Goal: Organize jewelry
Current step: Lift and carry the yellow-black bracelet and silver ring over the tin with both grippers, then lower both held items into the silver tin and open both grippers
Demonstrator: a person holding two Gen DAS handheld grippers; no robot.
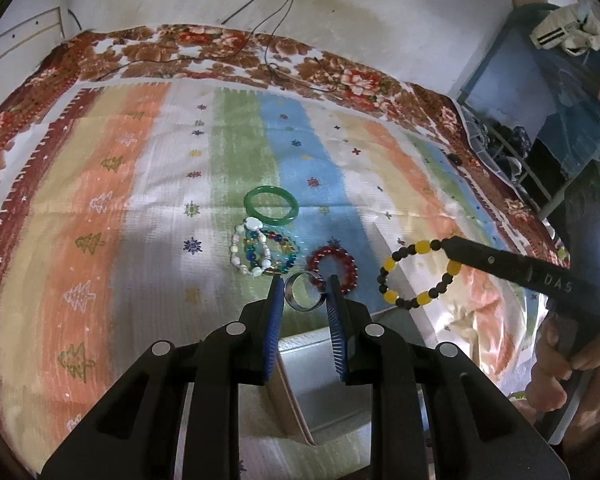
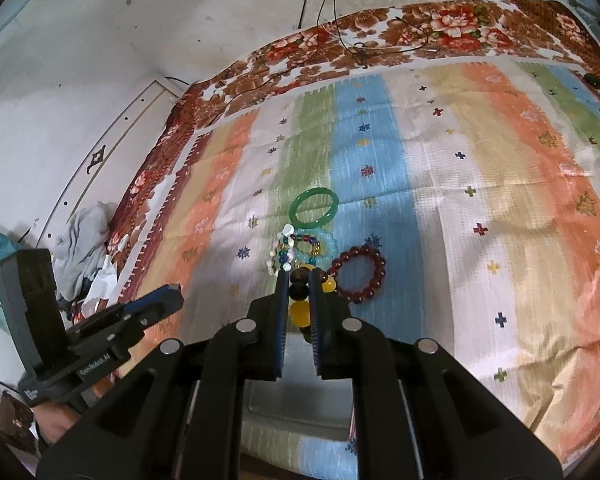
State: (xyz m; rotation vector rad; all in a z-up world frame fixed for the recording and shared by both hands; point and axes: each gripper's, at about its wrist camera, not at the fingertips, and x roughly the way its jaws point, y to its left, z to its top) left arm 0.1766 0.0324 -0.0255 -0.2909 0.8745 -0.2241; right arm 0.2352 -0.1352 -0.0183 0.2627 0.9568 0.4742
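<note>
Left gripper: the left gripper point(image 1: 303, 280) has its blue-padded tongs spread, a wide silver metal ring point(image 1: 302, 291) standing between them; contact with the pads cannot be told.
Right gripper: the right gripper point(image 2: 299, 280) is pinching a yellow-and-black beaded bracelet point(image 1: 419, 274), whose loop hangs free above the cloth.
Jewelry cluster: a green jade-like bangle point(image 1: 271, 205) lies farthest out; just nearer sits a heap of white-stone and multicoloured glass bead bracelets point(image 1: 260, 253); a dark red beaded bracelet point(image 1: 334, 269) lies beside the heap, near the silver ring.
Surface: a striped pastel bedspread with small tree and star prints point(image 1: 140, 184) lies over a brown floral blanket point(image 1: 220, 48).
Box: a pale open box point(image 1: 320, 376) sits under the left gripper, its near wall close to the bed's front edge.
Open room: wide bare cloth left, right and beyond the cluster; the wall bounds the far edge, and black cables point(image 1: 272, 12) trail down onto the blanket.
Writing: "DAS" on the right gripper's body in the left wrist view; "GenRobot.AI" on the left gripper's body in the right wrist view.
</note>
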